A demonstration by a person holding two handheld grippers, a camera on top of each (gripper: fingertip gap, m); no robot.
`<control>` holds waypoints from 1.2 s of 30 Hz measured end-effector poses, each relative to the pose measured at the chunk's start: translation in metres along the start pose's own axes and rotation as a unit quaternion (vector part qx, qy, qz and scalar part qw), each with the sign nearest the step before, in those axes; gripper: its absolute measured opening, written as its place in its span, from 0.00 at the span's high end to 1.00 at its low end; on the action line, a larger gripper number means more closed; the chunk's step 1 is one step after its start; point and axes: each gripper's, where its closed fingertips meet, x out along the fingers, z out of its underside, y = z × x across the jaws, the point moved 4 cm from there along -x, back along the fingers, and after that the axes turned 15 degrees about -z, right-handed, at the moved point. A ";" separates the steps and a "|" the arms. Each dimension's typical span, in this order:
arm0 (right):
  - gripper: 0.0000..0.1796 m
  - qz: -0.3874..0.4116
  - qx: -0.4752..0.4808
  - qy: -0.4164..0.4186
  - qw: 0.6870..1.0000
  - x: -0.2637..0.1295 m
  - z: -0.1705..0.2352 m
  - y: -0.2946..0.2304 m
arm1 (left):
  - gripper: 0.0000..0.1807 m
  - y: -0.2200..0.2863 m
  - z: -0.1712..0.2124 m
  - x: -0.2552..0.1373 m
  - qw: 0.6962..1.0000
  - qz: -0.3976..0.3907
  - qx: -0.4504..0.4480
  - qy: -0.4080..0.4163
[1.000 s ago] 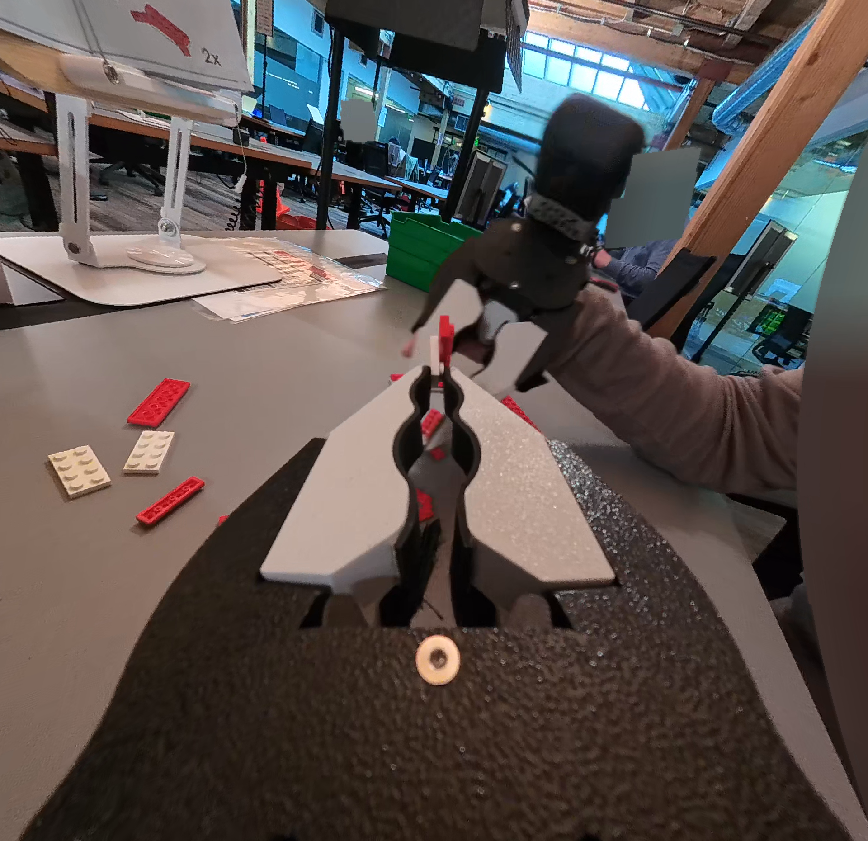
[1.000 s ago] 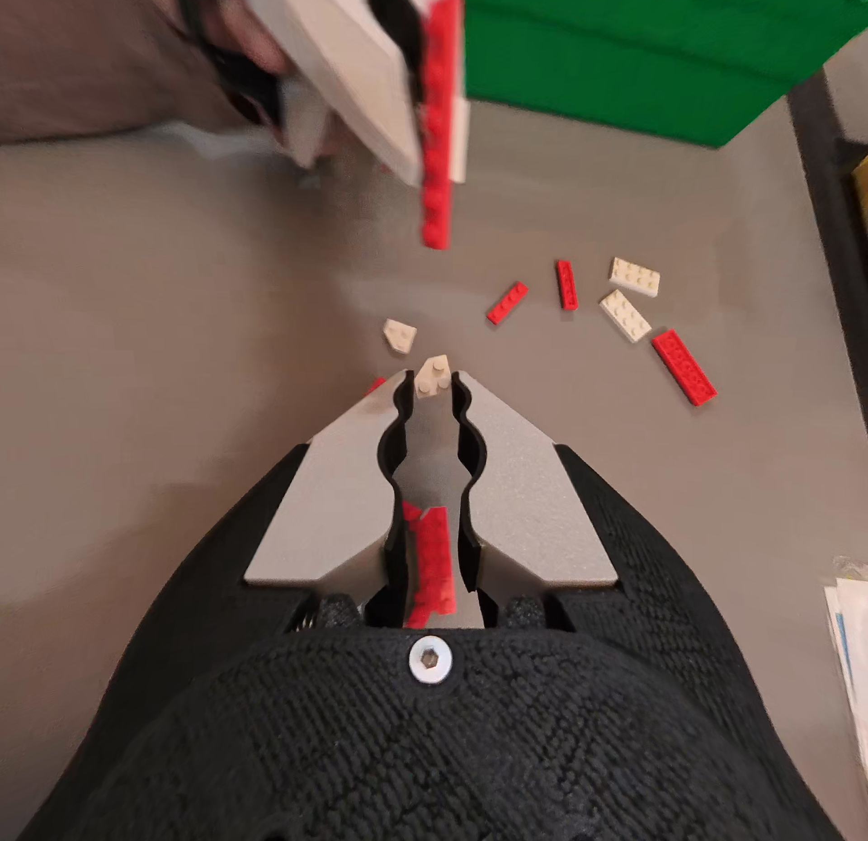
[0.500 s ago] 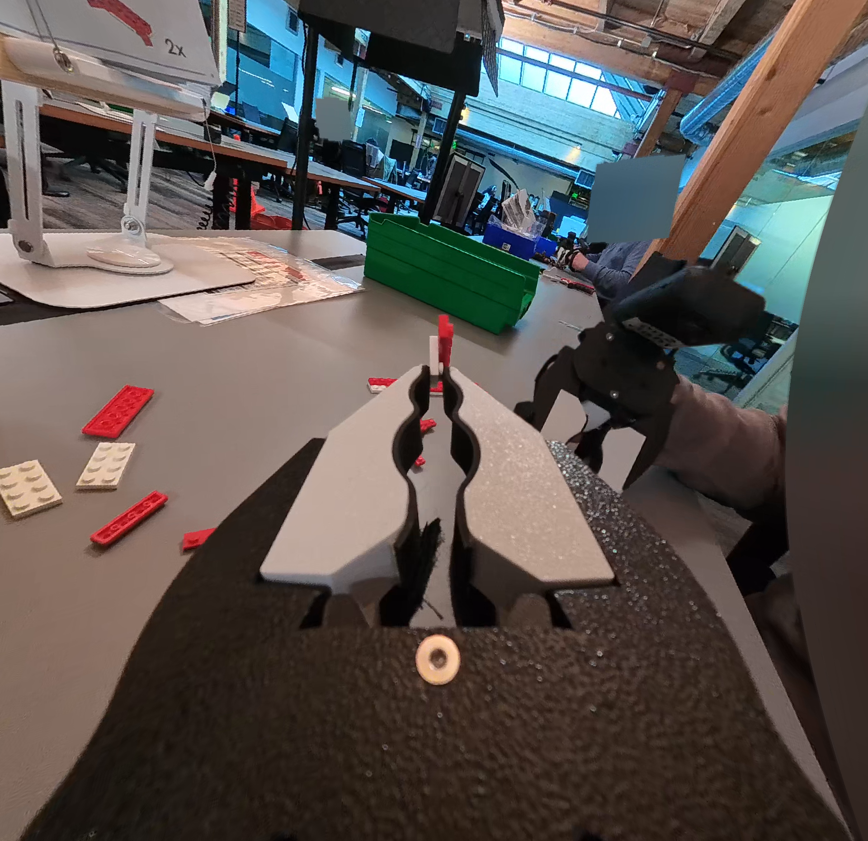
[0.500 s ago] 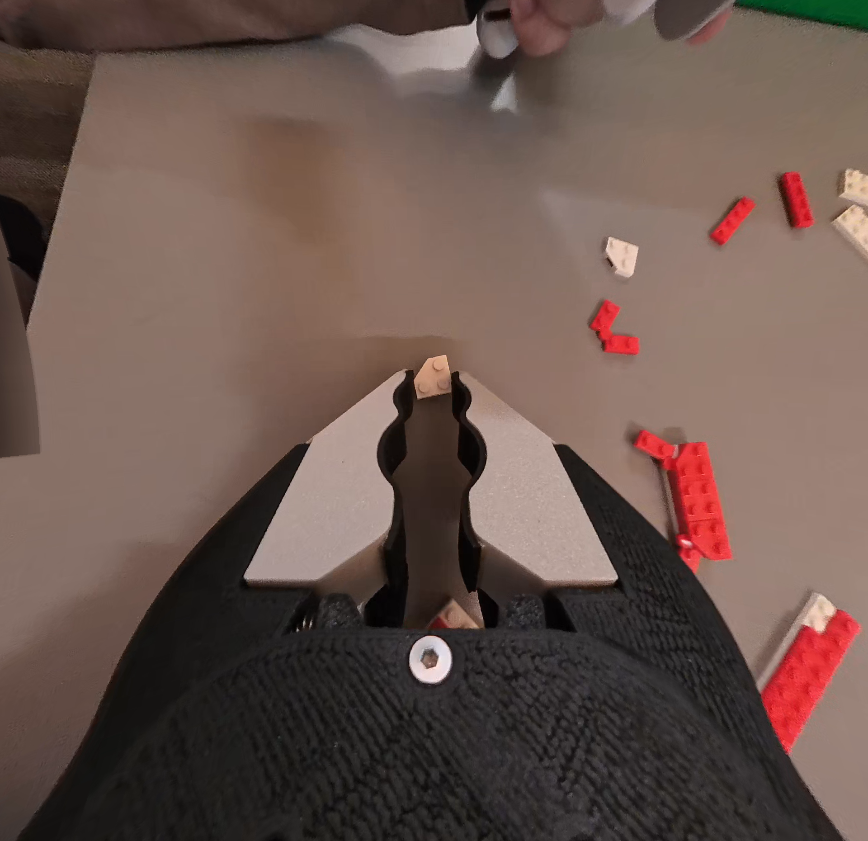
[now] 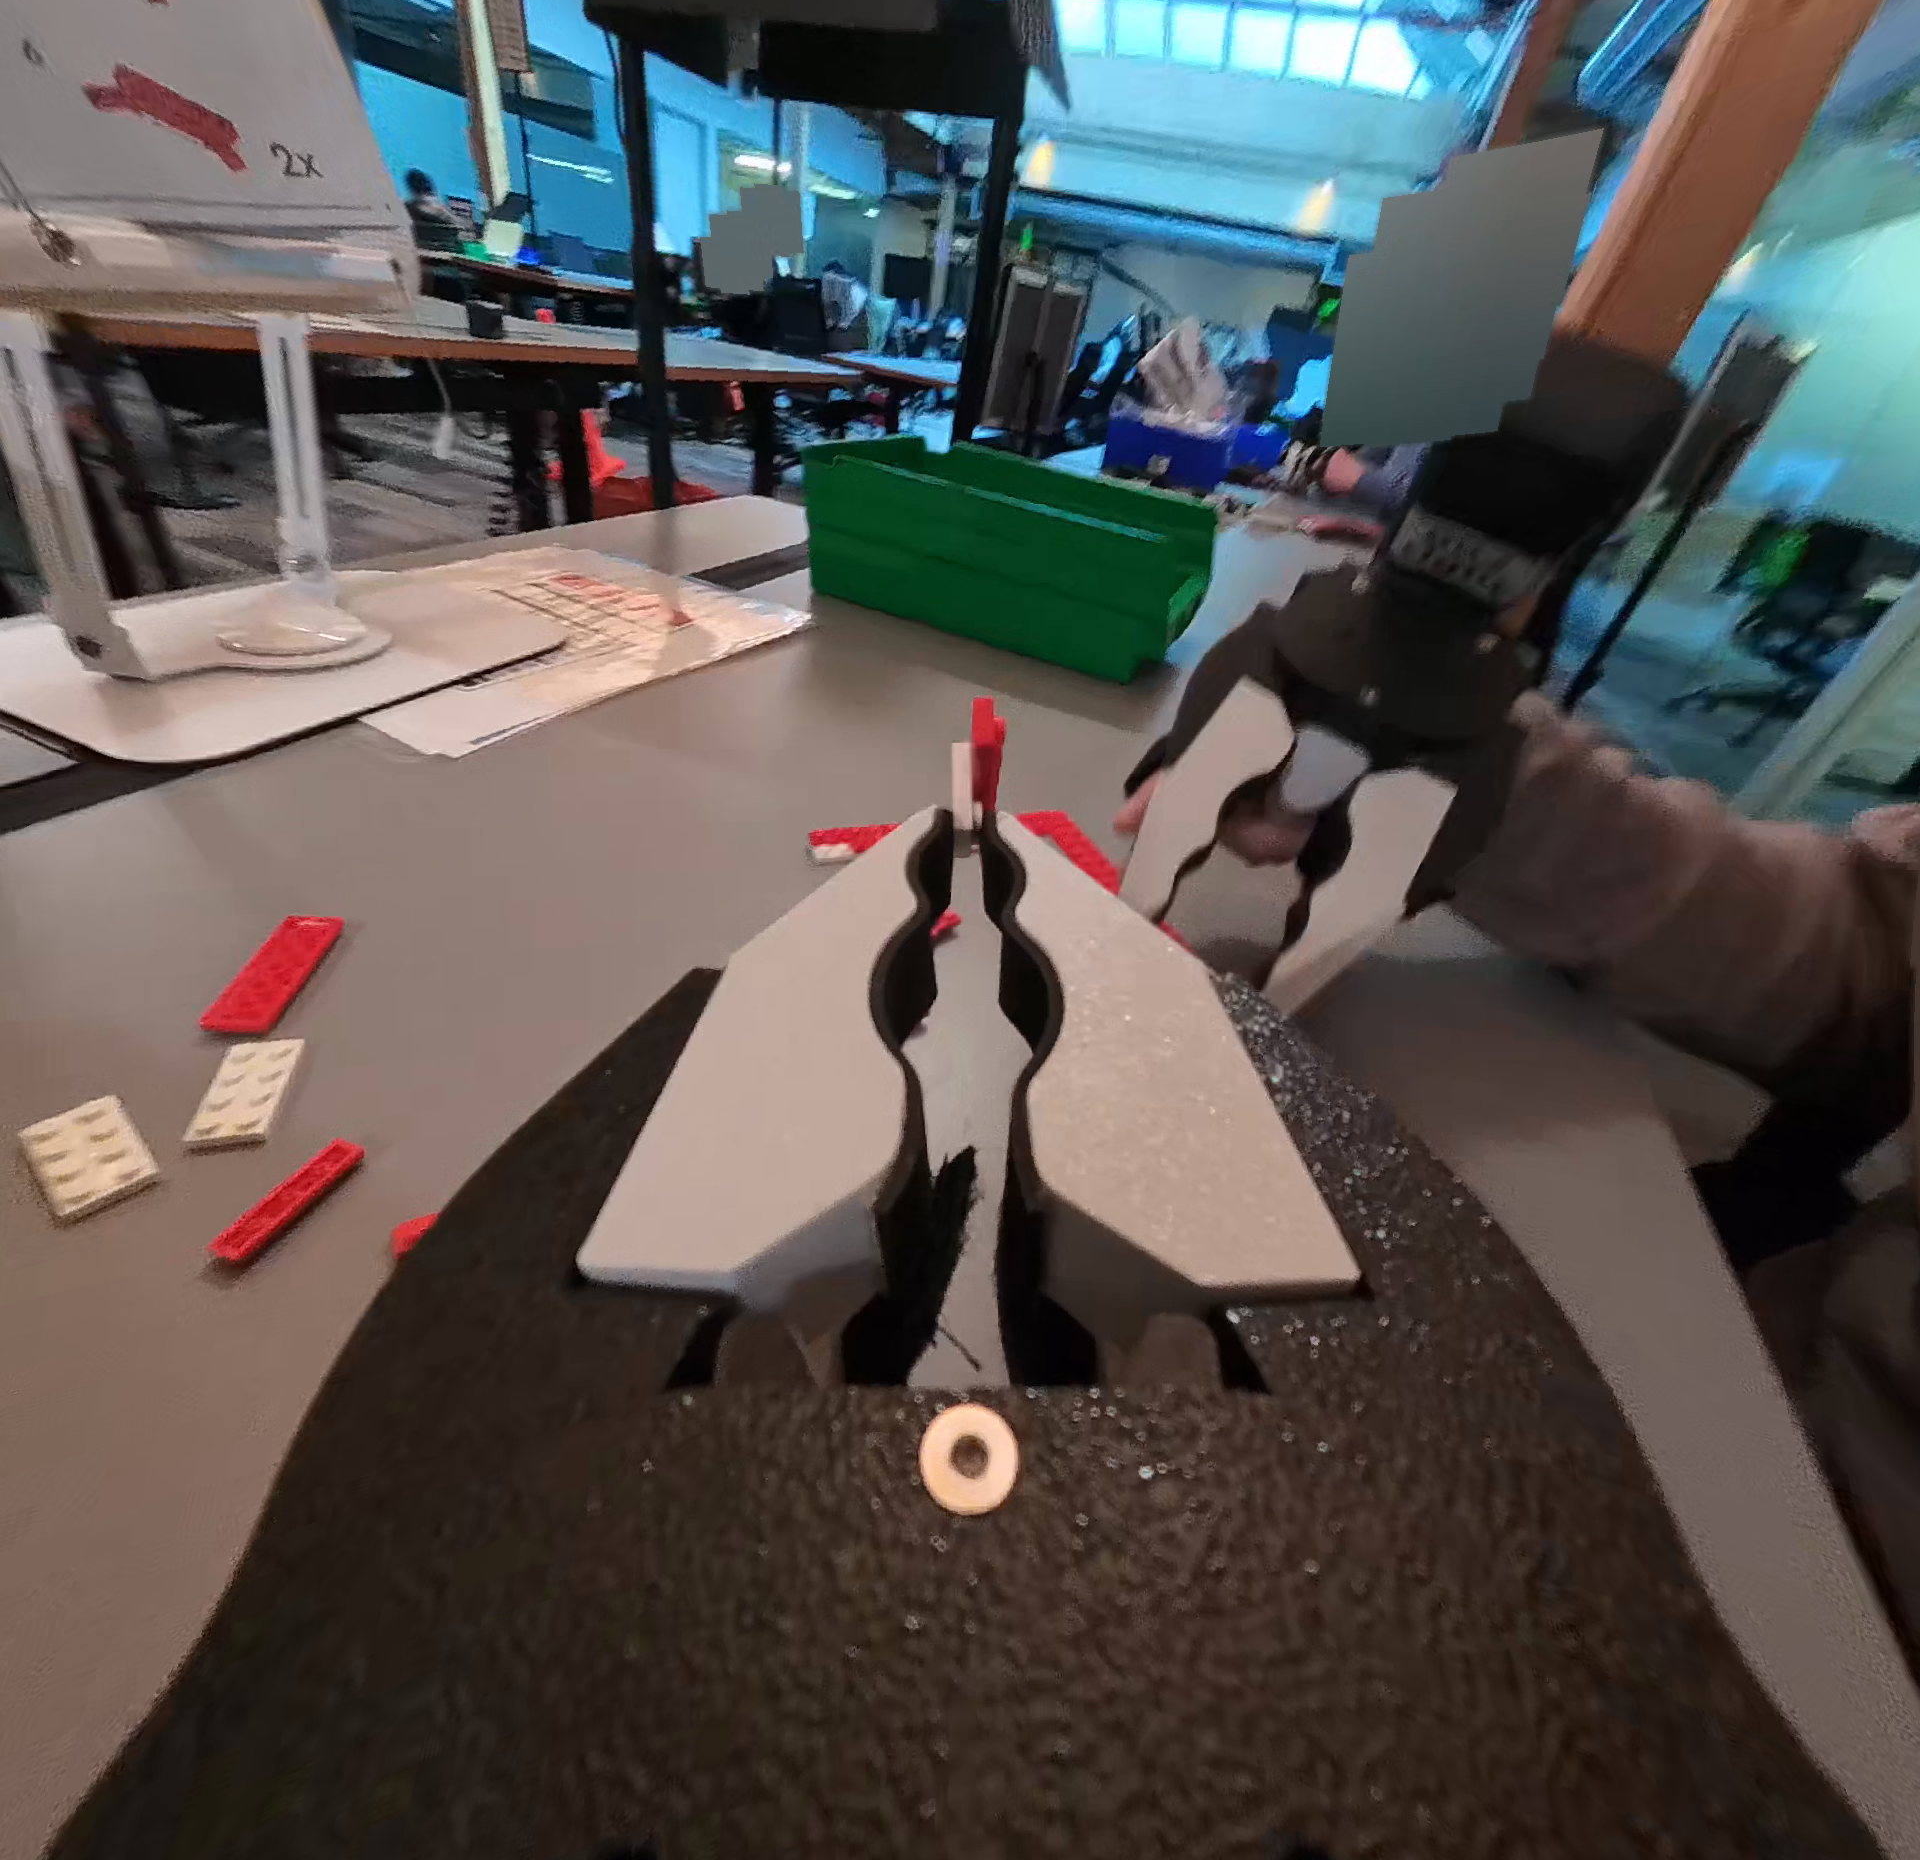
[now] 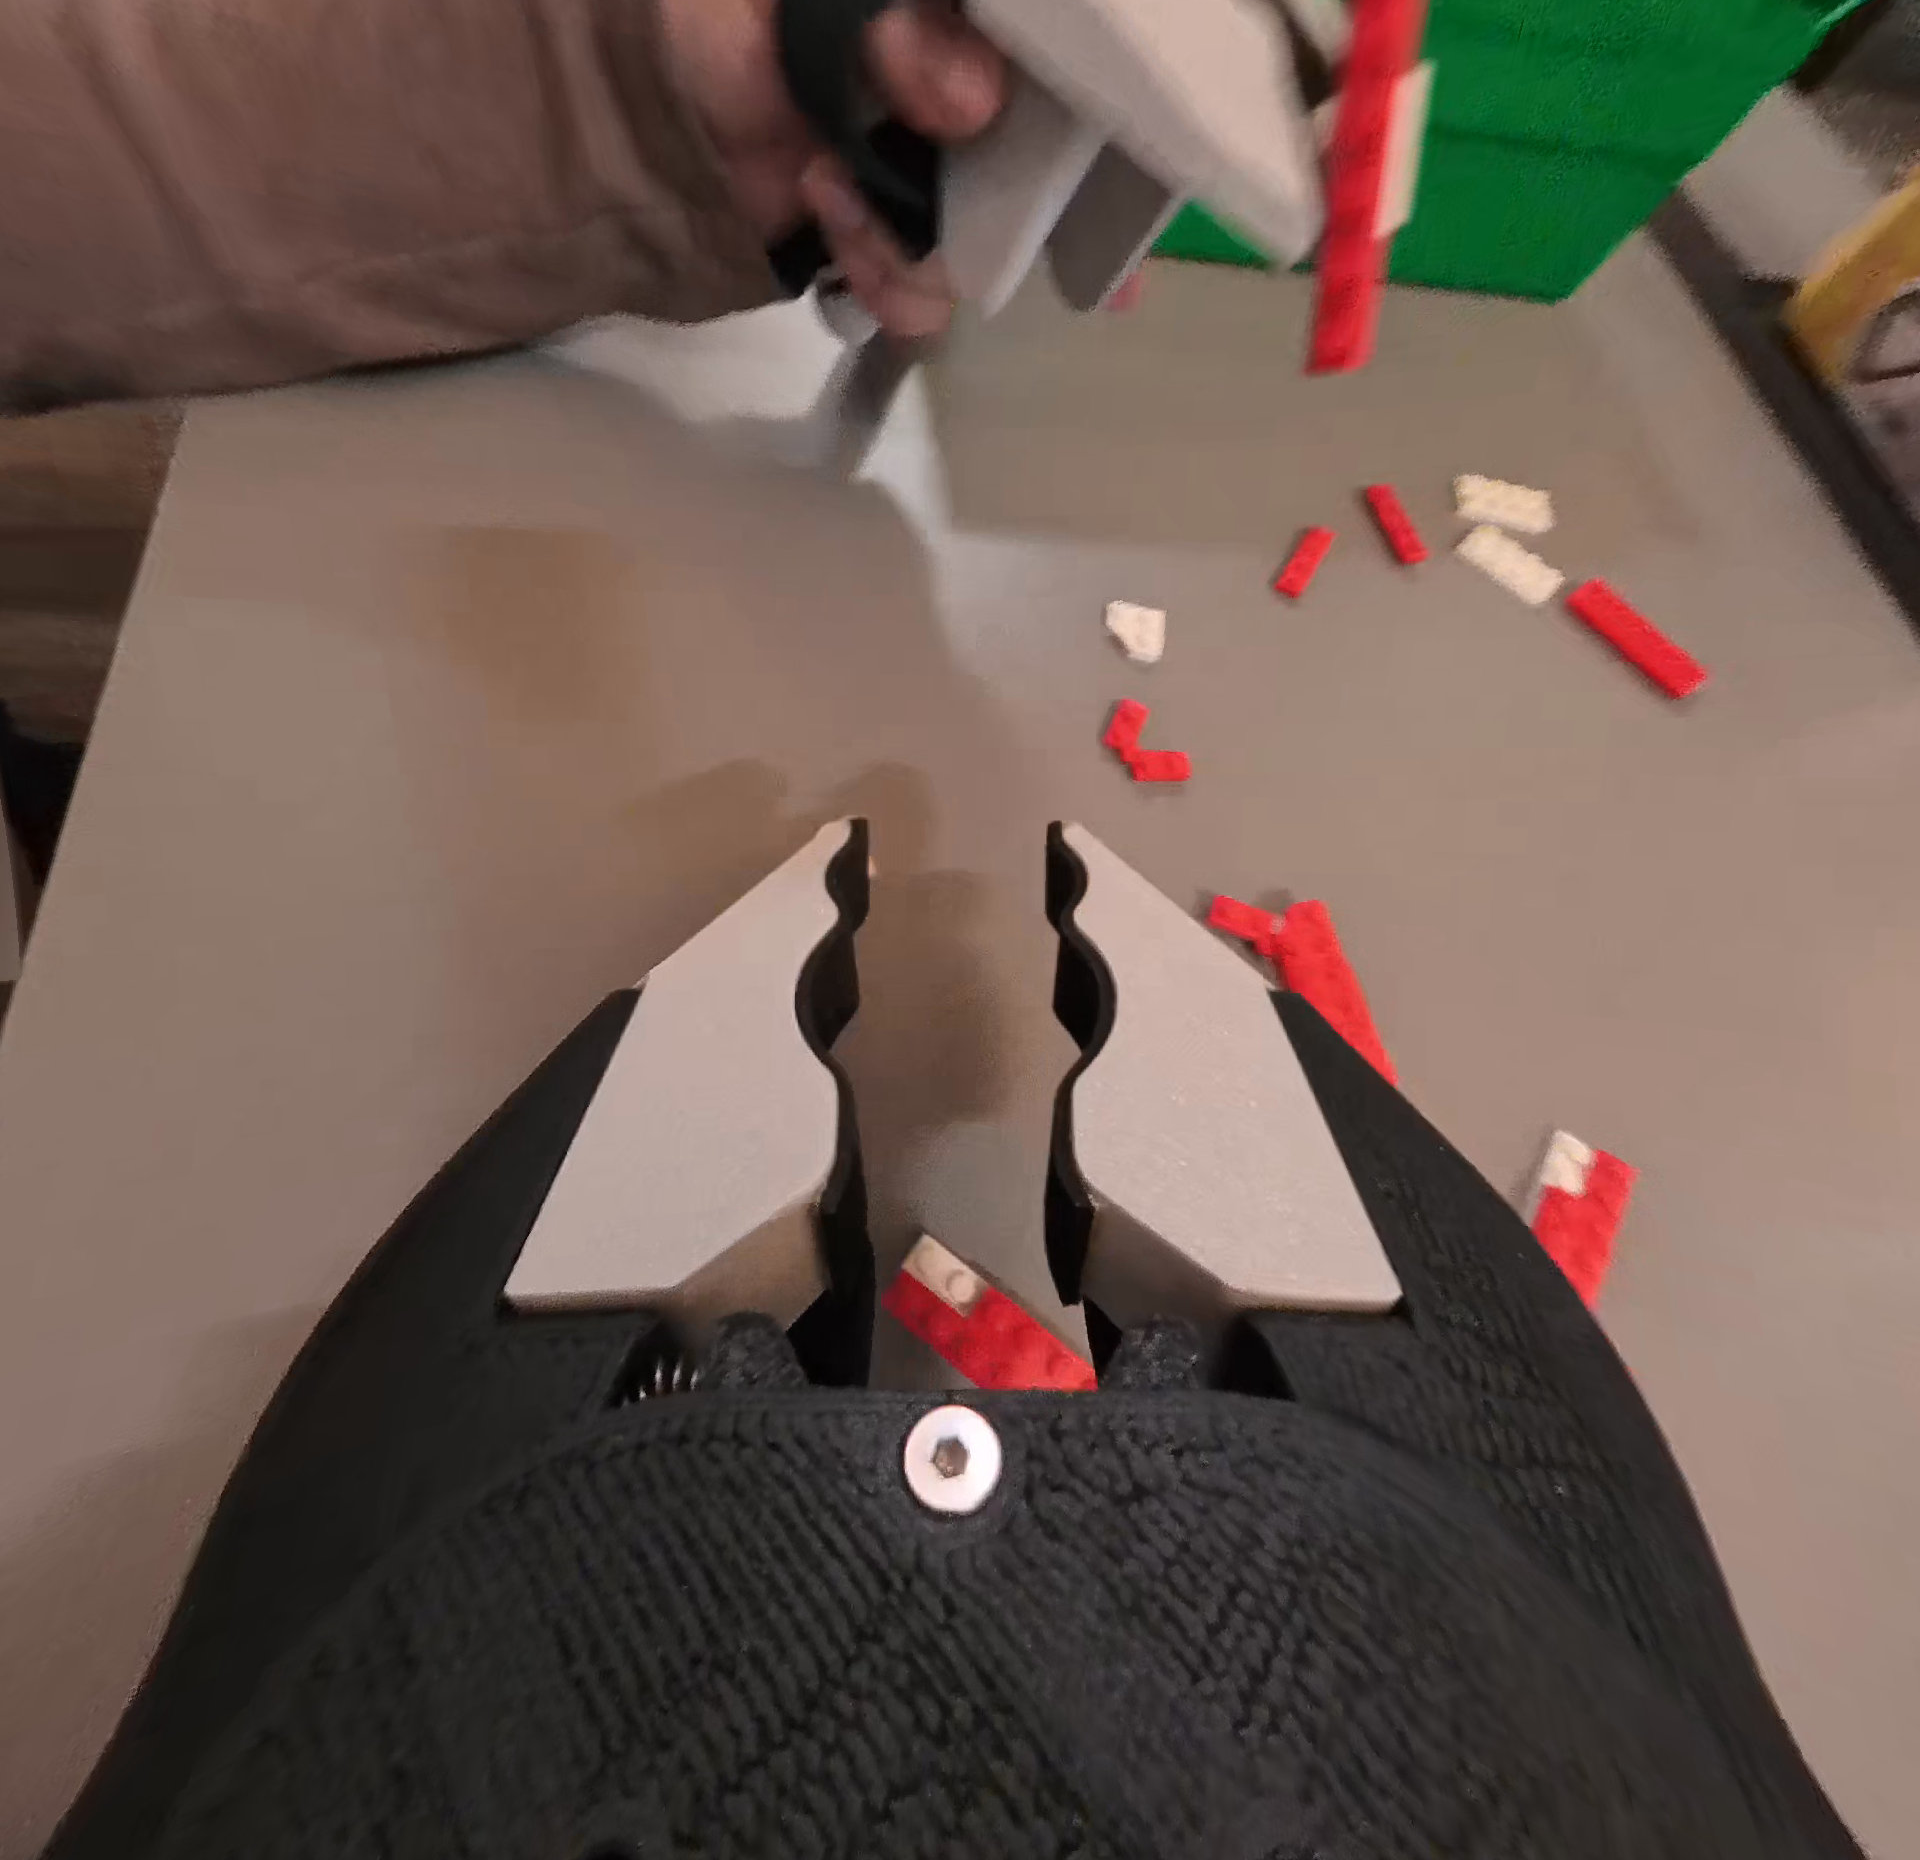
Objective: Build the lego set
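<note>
Assembly of red and white plates (image 5: 977, 771) stands on edge, pinched at our left gripper (image 5: 968, 844) tips above the table (image 5: 540, 875). Right gripper (image 6: 956, 854) hangs spread, empty, over loose plates (image 6: 1148, 745). We judge the narrow pinch liable to slip or twist.

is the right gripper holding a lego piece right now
No: the right gripper has its jaws spread apart with only bare grey table between them.

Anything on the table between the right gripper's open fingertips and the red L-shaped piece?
Bare grey table between the right gripper and the red L-shaped piece, per the right wrist view.
</note>
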 end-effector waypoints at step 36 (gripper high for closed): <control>0.99 -0.075 -0.299 0.113 0.945 0.014 -0.059 -0.031 | 0.91 0.077 0.053 -0.043 0.935 -0.206 0.280 -0.074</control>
